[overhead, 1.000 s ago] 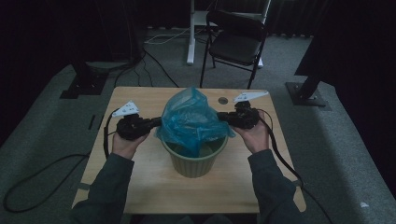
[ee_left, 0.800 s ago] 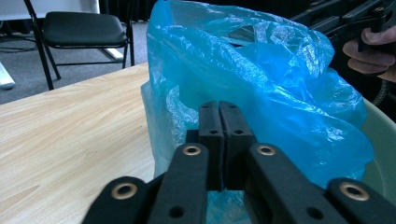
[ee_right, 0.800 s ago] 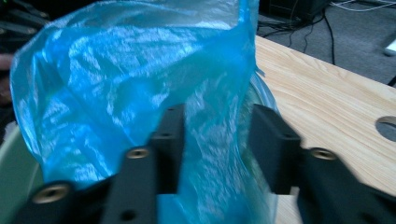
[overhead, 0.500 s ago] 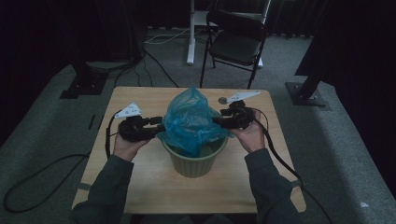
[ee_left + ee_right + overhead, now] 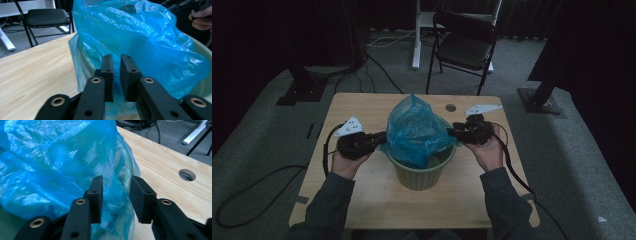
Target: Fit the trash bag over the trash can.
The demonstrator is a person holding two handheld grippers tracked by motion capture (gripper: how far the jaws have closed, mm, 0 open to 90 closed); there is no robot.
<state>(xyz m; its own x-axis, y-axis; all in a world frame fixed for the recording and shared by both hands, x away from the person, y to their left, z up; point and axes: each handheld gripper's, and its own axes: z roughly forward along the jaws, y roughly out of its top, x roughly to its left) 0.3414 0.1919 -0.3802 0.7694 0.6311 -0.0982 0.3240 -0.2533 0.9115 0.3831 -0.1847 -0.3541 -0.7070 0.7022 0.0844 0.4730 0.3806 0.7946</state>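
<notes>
bag: blue bag (image 5: 417, 131) in green bin (image 5: 422, 172), mid surface (image 5: 362, 200), between both tongs
left tongs (image 5: 116, 75): nearly together, bag film pinched
right tongs (image 5: 116, 197): apart, bag edge between

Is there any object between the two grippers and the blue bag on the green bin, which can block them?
Nothing visible blocks them. The left gripper and the right gripper are both already at the sides of the blue bag, which sits in the green bin. In both gripper views, bag plastic lies directly between the jaws.
</notes>
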